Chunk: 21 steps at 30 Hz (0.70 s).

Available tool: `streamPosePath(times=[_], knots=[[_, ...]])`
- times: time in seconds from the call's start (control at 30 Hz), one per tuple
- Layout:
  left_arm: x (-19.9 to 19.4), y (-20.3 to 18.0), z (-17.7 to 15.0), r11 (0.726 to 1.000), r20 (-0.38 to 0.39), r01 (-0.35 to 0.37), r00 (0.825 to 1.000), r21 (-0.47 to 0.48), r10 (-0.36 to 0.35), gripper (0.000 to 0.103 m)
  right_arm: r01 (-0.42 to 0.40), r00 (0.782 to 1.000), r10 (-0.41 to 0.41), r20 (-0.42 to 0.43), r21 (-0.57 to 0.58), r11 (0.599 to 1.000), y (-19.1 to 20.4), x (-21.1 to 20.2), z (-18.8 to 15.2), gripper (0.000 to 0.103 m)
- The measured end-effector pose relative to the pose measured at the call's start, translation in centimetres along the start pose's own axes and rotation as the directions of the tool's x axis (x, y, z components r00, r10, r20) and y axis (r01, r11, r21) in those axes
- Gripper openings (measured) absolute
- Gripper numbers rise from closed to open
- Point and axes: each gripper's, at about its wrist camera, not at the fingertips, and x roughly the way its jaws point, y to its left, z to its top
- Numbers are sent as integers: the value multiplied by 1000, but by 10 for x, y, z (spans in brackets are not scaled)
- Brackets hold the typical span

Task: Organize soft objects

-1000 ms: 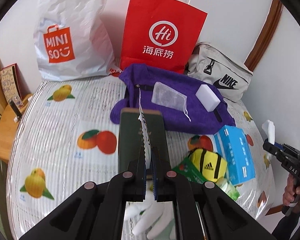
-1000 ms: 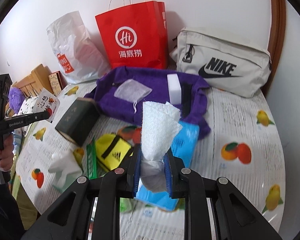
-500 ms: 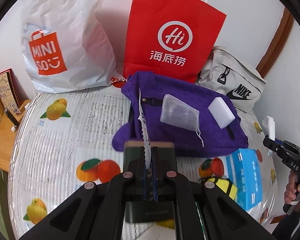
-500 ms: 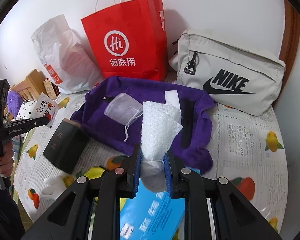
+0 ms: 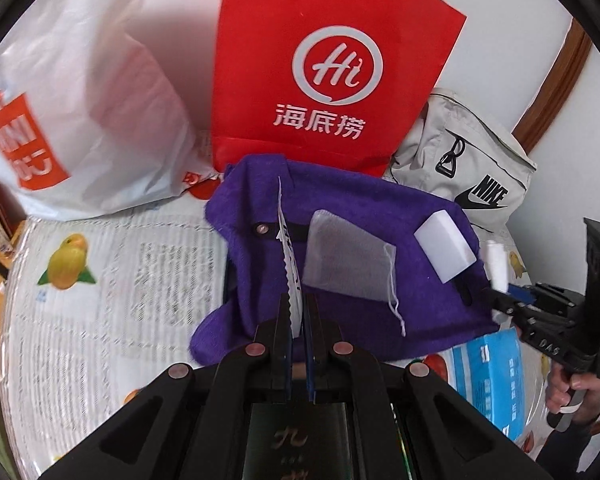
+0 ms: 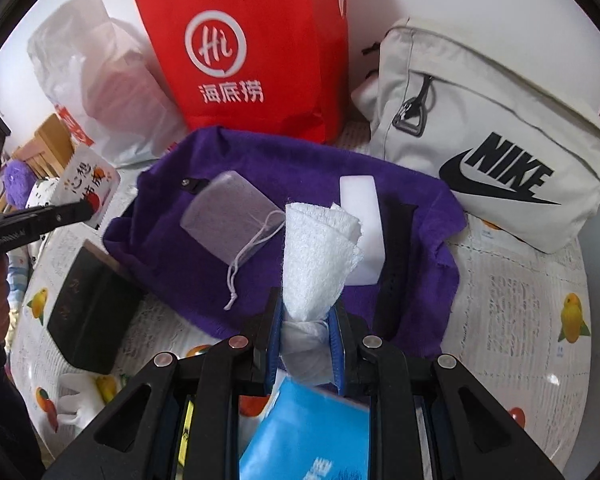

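A purple towel (image 5: 360,216) (image 6: 260,168) lies on the table with a mesh drawstring pouch (image 5: 346,254) (image 6: 228,208) and a white sponge block (image 5: 444,250) (image 6: 360,220) on it. My left gripper (image 5: 296,320) is shut on a thin white snack packet (image 5: 288,256), seen edge-on above the towel's near edge. My right gripper (image 6: 306,320) is shut on a folded white cloth (image 6: 316,256) just above the towel's front edge. The right gripper also shows in the left wrist view (image 5: 496,300), and the left gripper in the right wrist view (image 6: 88,208).
A red paper bag (image 5: 332,68) (image 6: 252,52), a white Miniso plastic bag (image 5: 84,112) and a grey Nike bag (image 6: 492,140) stand behind the towel. A dark box (image 6: 88,308), a blue tissue pack (image 6: 308,428) and a white glove (image 6: 76,400) lie at the front.
Both grippers have moved forward toward the purple towel, each still holding its item. The dark box and blue pack have slid under and behind them in view.
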Motion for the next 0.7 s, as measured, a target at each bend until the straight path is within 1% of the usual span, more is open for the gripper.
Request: streamPosePath(times=[0.2, 0.33, 0.5, 0.7], knots=[[29, 2, 10, 1000, -48, -18, 999, 8, 18, 5, -11, 998, 11, -63, -4, 1000, -2, 27, 6, 21], [46, 1, 11, 1000, -88, -20, 996, 17, 22, 5, -4, 995, 3, -98, -13, 1000, -3, 39, 8, 21], [59, -1, 14, 999, -118, -22, 993, 32, 26, 5, -3, 988, 3, -156, 0, 1000, -9, 56, 9, 22], [71, 2, 14, 998, -157, -43, 987, 34, 48, 5, -3, 983, 4, -183, 8, 1000, -12, 61, 7, 23]])
